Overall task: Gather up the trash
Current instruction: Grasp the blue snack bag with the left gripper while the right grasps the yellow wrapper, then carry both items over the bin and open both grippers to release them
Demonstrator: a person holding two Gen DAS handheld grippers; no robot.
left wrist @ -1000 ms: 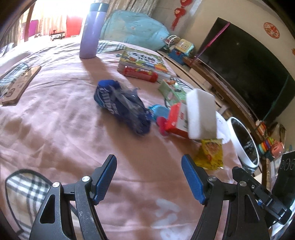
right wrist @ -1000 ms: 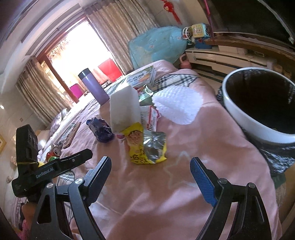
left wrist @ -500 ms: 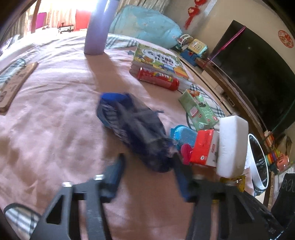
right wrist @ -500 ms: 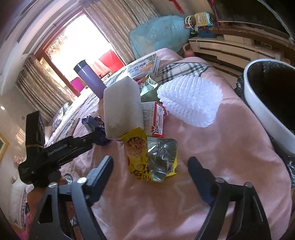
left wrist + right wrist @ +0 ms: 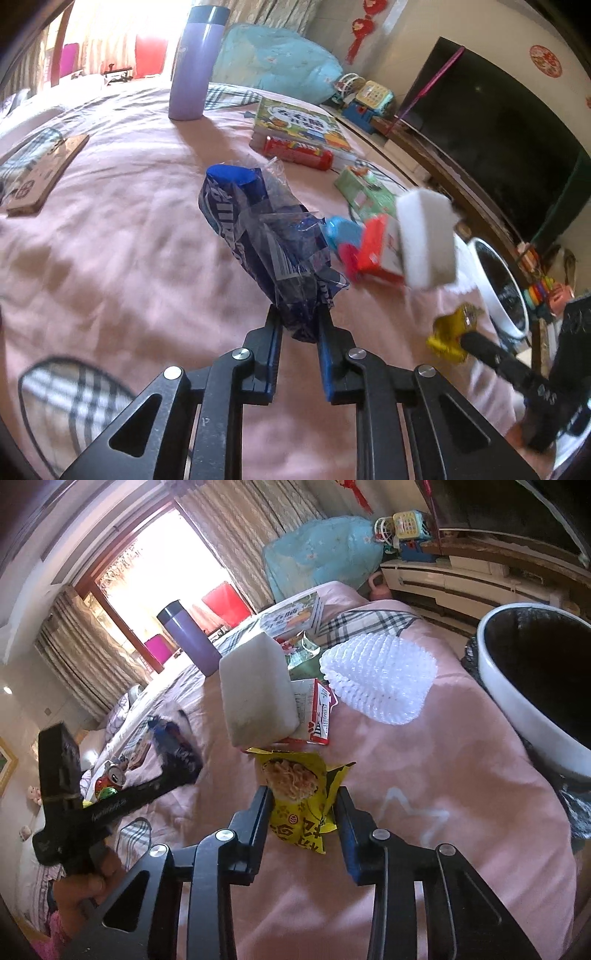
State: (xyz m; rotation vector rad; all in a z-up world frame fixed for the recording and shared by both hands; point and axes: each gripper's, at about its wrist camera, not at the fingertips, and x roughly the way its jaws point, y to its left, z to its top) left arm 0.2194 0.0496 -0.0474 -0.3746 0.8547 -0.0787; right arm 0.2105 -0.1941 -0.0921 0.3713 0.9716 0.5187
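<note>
A crumpled blue plastic wrapper [image 5: 258,229] lies on the pink bedspread [image 5: 110,240]. My left gripper [image 5: 299,317] is closing on its near end, with both pads pressed against the film. In the right wrist view a yellow noodle packet [image 5: 299,812] stands crumpled between the pads of my right gripper [image 5: 303,797], whose jaws are closing and squeezing it from both sides. The same packet [image 5: 448,334] shows at the right of the left wrist view. A white bin [image 5: 517,709] with a black liner stands off the bed's right edge.
Behind the packet are a white foam block [image 5: 255,690], a red-and-white carton [image 5: 317,716] and a white foam net [image 5: 380,675]. Farther back lie a purple flask [image 5: 192,62], a picture book [image 5: 299,122], a red tube [image 5: 295,153] and a green carton [image 5: 365,192].
Both grippers moved forward and closed: the left one around the near end of the blue wrapper, the right one around the yellow packet, which now stands crumpled between its pads.
</note>
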